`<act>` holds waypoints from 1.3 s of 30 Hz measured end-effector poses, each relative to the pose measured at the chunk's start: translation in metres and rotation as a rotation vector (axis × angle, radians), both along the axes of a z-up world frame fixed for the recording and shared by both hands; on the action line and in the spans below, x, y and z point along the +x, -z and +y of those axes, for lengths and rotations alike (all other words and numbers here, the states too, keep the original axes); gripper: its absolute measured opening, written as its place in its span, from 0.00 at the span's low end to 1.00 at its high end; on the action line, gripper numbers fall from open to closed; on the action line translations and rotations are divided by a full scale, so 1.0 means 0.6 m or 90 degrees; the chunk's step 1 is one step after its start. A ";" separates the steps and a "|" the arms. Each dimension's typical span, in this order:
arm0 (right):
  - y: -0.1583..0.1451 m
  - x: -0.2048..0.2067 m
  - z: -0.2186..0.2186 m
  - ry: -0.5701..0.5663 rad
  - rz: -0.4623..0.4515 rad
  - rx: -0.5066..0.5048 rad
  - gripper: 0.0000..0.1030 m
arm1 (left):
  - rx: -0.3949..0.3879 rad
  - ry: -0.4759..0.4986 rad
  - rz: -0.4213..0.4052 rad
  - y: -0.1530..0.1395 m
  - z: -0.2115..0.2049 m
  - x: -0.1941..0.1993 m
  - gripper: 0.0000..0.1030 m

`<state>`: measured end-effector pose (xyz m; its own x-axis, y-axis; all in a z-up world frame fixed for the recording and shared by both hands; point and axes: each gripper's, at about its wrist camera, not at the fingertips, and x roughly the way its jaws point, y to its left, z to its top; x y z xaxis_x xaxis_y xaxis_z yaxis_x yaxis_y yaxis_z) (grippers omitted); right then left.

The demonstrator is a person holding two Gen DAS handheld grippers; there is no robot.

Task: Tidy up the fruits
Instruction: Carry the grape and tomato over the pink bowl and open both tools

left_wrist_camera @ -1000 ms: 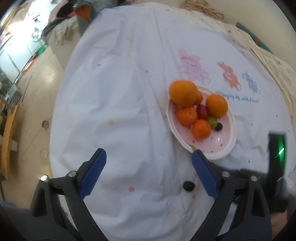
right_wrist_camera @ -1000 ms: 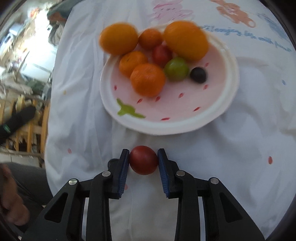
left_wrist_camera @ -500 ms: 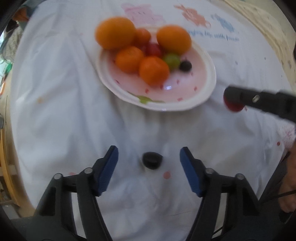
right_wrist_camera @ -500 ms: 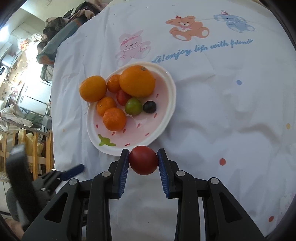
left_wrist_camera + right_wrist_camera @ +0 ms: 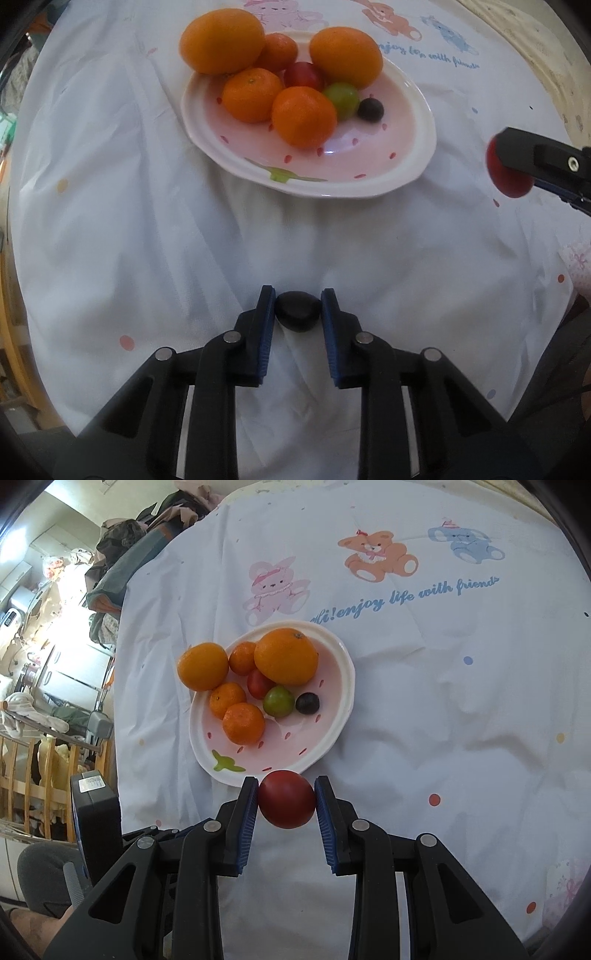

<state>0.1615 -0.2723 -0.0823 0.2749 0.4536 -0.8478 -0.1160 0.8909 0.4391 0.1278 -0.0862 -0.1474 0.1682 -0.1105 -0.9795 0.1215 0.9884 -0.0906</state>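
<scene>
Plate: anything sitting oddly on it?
Yes. The big orange at the plate's left edge hangs out past the rim over the tablecloth, leaning against the other fruit; it could roll off. The rest sits inside the plate.

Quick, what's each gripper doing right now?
Left gripper: closed around the small dark fruit on the tablecloth.
Right gripper: shut on the red tomato, off the plate.

White bear-print tablecloth [image 5: 424, 709], clothes pile [image 5: 147, 535] — wooden railing [image 5: 22, 775]
</scene>
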 end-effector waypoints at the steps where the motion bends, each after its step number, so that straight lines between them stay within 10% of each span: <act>1: -0.002 -0.001 -0.001 0.002 0.000 0.000 0.32 | 0.000 -0.003 0.000 -0.001 0.002 -0.001 0.21; 25: -0.017 0.068 -0.018 0.049 -0.061 0.044 0.32 | -0.062 -0.136 -0.125 -0.145 0.102 0.097 0.21; 39: 0.070 0.148 -0.008 0.042 0.022 0.029 0.32 | -0.011 -0.073 -0.111 -0.069 0.060 0.160 0.21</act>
<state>0.2503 -0.2769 -0.1244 0.2757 0.4742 -0.8361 -0.0422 0.8750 0.4824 0.2239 -0.0499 -0.1059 0.3474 -0.0977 -0.9326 0.0240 0.9952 -0.0953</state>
